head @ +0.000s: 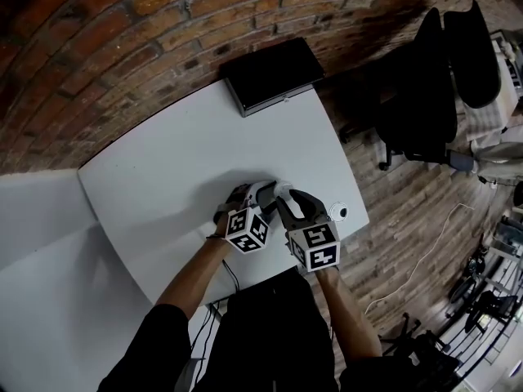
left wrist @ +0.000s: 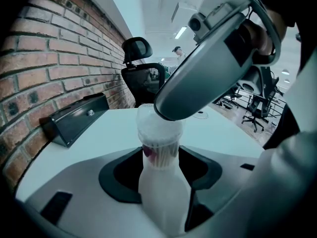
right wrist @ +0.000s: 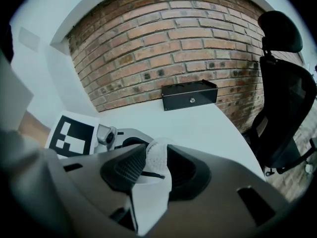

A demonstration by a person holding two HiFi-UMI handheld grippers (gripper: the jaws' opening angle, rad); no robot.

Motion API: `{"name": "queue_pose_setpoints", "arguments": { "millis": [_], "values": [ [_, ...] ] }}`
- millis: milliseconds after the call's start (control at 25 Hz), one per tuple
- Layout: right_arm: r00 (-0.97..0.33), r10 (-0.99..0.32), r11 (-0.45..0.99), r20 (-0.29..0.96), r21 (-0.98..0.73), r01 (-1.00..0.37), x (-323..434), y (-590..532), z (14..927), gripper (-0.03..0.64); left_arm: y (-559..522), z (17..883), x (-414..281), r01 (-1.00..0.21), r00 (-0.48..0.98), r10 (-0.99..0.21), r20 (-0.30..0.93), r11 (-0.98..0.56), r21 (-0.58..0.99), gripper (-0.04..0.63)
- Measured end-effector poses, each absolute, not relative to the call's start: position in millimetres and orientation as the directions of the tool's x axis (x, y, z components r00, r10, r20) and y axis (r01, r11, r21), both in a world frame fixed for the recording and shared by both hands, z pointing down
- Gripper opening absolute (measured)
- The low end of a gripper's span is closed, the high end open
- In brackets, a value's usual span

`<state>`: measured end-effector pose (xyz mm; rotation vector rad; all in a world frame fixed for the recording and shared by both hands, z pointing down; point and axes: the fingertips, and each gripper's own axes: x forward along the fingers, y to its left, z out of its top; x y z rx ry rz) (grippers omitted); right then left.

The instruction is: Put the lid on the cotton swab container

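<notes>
My left gripper [left wrist: 159,168] is shut on the clear cotton swab container [left wrist: 158,148], which stands upright between its jaws with the swabs showing through the wall. My right gripper [right wrist: 151,168] is shut on the white lid [right wrist: 157,155]. It holds the lid at the top of the container, and its grey jaw covers the container's mouth in the left gripper view. In the head view the left gripper [head: 260,193] and the right gripper [head: 288,198] meet tip to tip over the white table [head: 163,178] near its front edge. Whether the lid is seated is hidden.
A black box [head: 274,73] lies at the table's far edge against the brick wall. A black office chair [head: 425,88] stands to the right of the table. A small white round thing [head: 340,212] sits near the table's right front corner.
</notes>
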<state>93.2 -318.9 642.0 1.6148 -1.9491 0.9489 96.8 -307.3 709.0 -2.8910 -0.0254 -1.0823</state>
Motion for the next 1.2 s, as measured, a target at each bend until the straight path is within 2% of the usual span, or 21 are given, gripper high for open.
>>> {"name": "queue_pose_setpoints", "arguments": {
  "millis": [440, 680, 960, 1200],
  "values": [
    [-0.225, -0.645, 0.107, 0.731, -0.205, -0.973, 90, -323, 649, 0.14, -308, 709, 96, 0.03, 0.755, -0.007, 0.656, -0.999, -0.044, 0.236],
    [-0.187, -0.63, 0.11, 0.753, -0.152, -0.982, 92, -325, 652, 0.11, -309, 709, 97, 0.027, 0.756, -0.009, 0.655, -0.999, -0.046, 0.236],
    [-0.162, -0.571, 0.122, 0.805, -0.111, -0.986, 90, -325, 656, 0.109, -309, 709, 97, 0.029, 0.751, -0.009, 0.66, -0.999, -0.046, 0.236],
    [-0.161, -0.602, 0.118, 0.782, -0.112, -0.987, 92, -324, 654, 0.109, -310, 702, 90, -0.008, 0.745, -0.047, 0.665, -0.998, -0.062, 0.236]
  ]
}}
